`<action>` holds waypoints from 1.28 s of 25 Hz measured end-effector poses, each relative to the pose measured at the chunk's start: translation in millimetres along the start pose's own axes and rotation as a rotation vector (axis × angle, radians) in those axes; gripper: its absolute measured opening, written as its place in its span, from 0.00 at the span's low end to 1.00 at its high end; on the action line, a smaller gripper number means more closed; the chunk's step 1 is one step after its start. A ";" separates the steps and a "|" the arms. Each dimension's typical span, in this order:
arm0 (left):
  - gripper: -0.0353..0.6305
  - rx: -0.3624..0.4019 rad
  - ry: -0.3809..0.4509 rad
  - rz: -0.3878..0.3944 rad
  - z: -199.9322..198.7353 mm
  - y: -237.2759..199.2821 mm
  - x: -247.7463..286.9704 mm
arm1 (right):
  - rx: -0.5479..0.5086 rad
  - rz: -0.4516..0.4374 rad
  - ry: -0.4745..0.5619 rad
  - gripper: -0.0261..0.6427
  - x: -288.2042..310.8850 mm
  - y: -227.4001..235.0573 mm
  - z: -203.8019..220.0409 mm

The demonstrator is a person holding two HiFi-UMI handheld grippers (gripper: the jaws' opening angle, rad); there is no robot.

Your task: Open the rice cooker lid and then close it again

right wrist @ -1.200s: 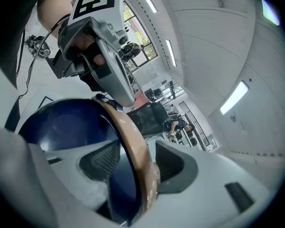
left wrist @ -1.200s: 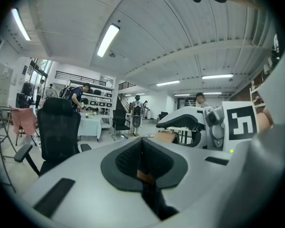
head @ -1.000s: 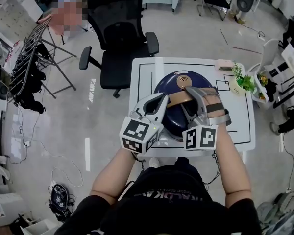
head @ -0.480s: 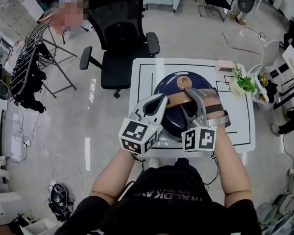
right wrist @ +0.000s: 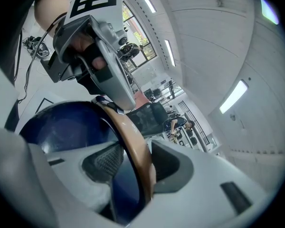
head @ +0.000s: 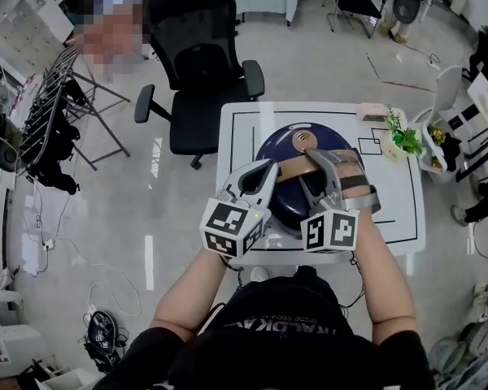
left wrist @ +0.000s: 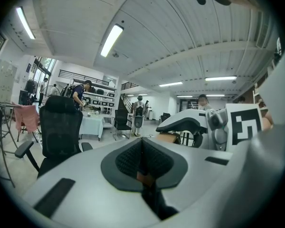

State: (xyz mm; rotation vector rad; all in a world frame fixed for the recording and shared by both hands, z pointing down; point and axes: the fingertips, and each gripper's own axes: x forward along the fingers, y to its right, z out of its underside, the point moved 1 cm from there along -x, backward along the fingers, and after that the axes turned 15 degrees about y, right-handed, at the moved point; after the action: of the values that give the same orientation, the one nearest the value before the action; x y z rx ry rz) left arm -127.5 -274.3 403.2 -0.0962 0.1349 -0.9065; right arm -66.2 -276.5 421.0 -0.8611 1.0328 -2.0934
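A dark blue rice cooker (head: pixel 283 197) with its lid down stands on the white table (head: pixel 394 205). Its tan carry handle (head: pixel 297 166) arches across the top. My right gripper (head: pixel 325 159) straddles the handle's right part. In the right gripper view the tan handle (right wrist: pixel 133 146) runs between the two pads of that gripper (right wrist: pixel 133 167), which is shut on it above the blue lid (right wrist: pixel 66 127). My left gripper (head: pixel 268 169) sits by the handle's left end. Its jaws (left wrist: pixel 142 163) are shut, with nothing clearly held.
A black office chair (head: pixel 199 63) stands just beyond the table's far edge. A small potted plant (head: pixel 405 136) and a pink box (head: pixel 372 110) sit at the table's far right corner. A drying rack (head: pixel 57 96) stands on the floor to the left.
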 end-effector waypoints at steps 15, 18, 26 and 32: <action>0.23 0.071 0.069 0.109 -43.8 16.2 -12.0 | 0.146 0.026 0.022 0.32 -4.8 17.5 0.8; 0.23 0.078 0.095 0.138 -56.4 20.5 -19.4 | 0.197 0.046 0.033 0.32 -8.6 26.6 1.9; 0.23 0.071 0.141 0.155 -77.3 26.2 -31.8 | 0.358 0.115 0.103 0.32 -22.6 57.4 6.7; 0.24 0.071 0.171 0.110 -82.9 36.0 -39.2 | 0.509 0.160 0.195 0.32 -40.8 77.6 18.5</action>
State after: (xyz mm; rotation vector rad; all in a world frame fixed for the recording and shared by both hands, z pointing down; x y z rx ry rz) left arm -136.3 -223.4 319.3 0.0542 0.2642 -0.8082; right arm -8.5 -290.4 353.8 -0.3174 0.5876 -2.1848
